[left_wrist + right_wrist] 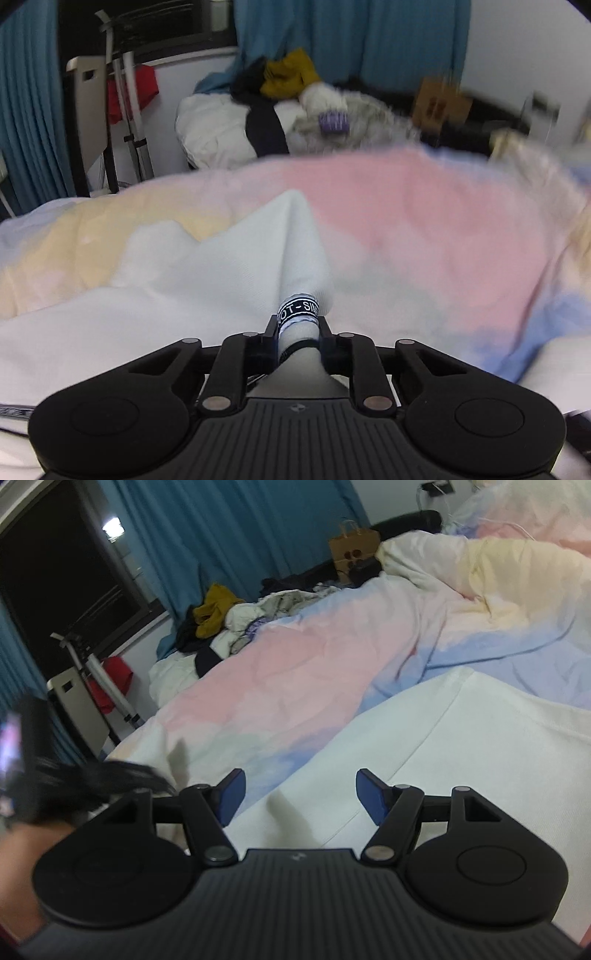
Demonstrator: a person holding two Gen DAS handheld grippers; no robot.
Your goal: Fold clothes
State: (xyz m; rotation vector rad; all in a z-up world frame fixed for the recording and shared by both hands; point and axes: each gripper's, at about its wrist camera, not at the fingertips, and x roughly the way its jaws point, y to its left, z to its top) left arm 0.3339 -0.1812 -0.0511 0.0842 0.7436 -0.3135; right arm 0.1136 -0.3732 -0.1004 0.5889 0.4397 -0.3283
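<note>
1. The left tool (297,334) is clenched on a bunched part of the white garment (207,266), pinching a black band with white lettering (297,309) between its 2 fingers
2. From that pinch the white cloth rises in a taut ridge to a peak, while the rest of it lies spread over the pastel duvet (406,221) on the bed
3. The left wrist view is blurred across the duvet and the far right side
4. The right tool (299,794) is released, its 2 blue-padded fingers (232,794) wide apart and holding nothing, just above a flat stretch of the white garment (461,746)
5. A seam line crosses the cloth under the right tool
6. Behind the bed a pile of clothes (221,616) with a mustard piece sits near the blue curtains (229,528), and a brown paper bag (352,550) stands further along
</note>
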